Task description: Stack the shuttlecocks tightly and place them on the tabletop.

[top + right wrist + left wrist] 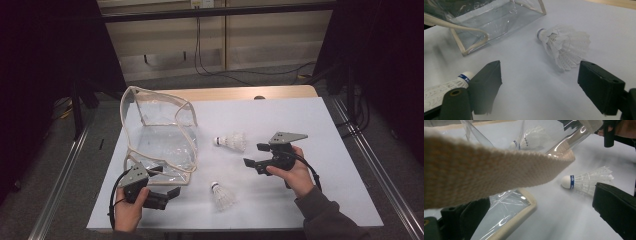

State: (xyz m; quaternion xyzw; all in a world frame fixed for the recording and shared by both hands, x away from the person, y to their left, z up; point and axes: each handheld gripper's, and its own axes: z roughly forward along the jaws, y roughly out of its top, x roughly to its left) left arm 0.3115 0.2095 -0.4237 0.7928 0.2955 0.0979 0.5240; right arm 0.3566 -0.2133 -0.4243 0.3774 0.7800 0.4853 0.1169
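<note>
Left gripper [162,189] lifts the clear bag's [160,137] cloth strap [486,170]; grip cannot be confirmed. Right gripper [256,155] stands wide open, empty. Step: collecting shuttlecocks. Nearer shuttlecock [222,196] lies loose; farther shuttlecock [232,141] is just ahead, requiring a short advance and closure.

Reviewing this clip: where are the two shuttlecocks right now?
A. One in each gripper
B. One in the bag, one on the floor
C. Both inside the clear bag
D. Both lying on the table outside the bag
D: in the high view both shuttlecocks lie on the table, the farther shuttlecock and the nearer shuttlecock, to the right of the clear bag; the right gripper stands open with nothing between its jaws.
</note>
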